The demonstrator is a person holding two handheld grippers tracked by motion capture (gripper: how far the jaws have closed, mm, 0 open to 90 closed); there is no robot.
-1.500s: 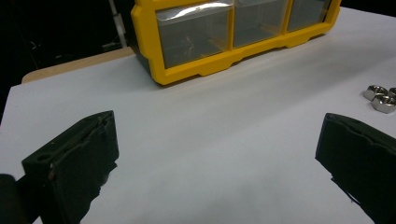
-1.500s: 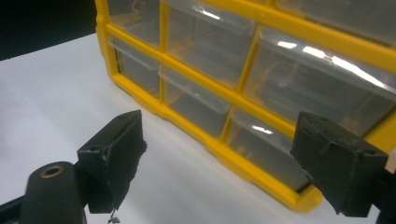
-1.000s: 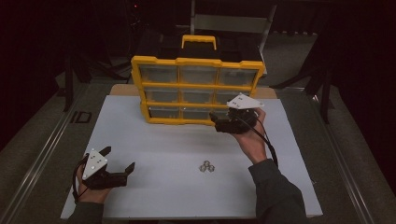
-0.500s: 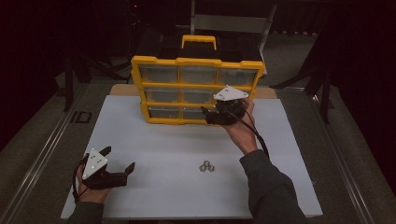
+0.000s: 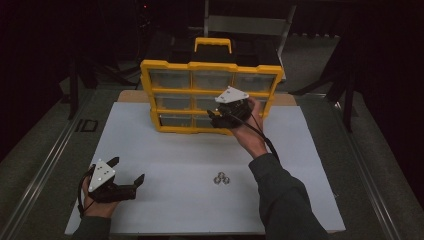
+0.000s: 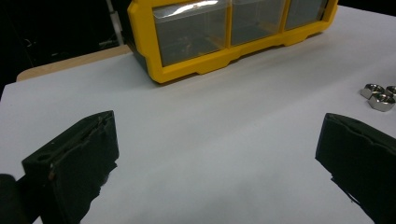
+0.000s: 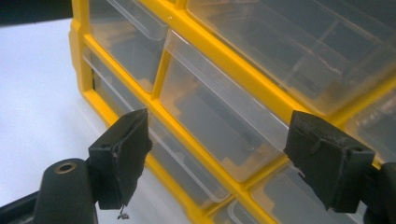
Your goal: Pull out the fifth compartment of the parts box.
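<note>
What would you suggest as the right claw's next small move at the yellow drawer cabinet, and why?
Probably ease the right claw forward and close it on the lip of the clear middle drawer. Its jaws stand open, straddling that drawer's front without touching, and the nuts lie loose on the table.

White table (image 5: 165, 150) carries a yellow drawer organizer (image 5: 210, 95) at its far edge and three small metal nuts (image 5: 221, 178), apparently touching each other, lying near the middle.
</note>
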